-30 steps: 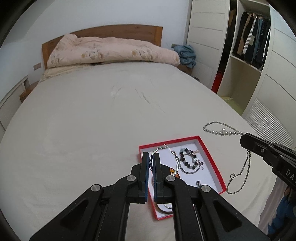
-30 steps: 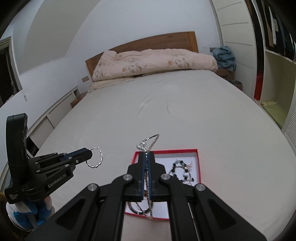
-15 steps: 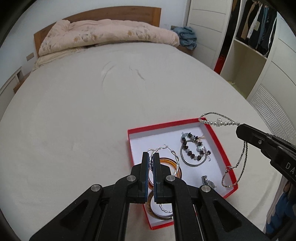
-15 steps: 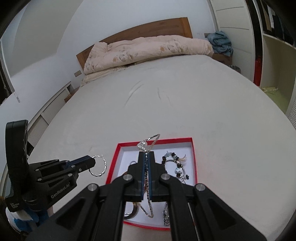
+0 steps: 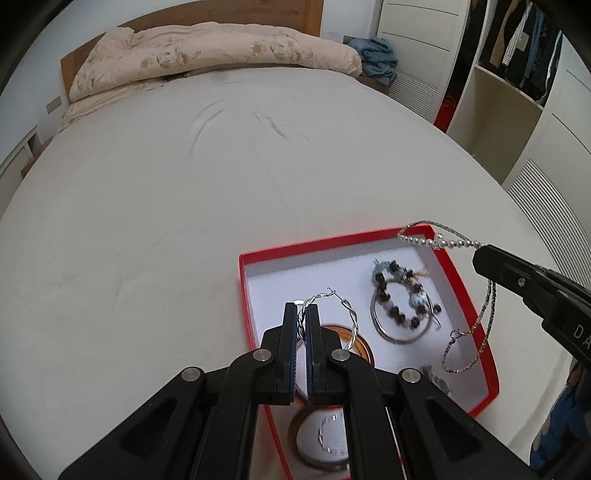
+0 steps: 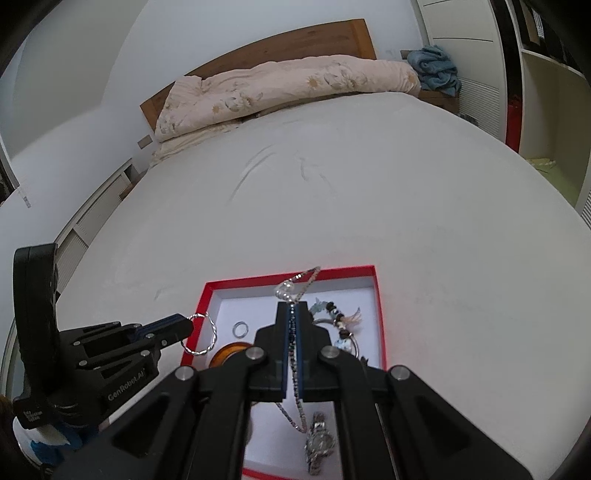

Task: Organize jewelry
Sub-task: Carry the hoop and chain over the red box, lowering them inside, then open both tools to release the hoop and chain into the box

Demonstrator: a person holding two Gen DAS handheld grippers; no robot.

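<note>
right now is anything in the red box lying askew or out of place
Mostly tidy. Only the silver chain necklace held by the right gripper stands out: its loop drapes across the red cardboard box rim rather than hanging inside.

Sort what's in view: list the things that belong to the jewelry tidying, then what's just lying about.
Belongs to the job:
red box
twisted hoop earring
silver chain necklace
beaded bracelet
wristwatch
small ring
amber bangle

Lying about:
floral duvet
blue towel
hanging clothes

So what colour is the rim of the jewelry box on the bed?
Red, with a white inside. The box shows best in the left wrist view.
</note>
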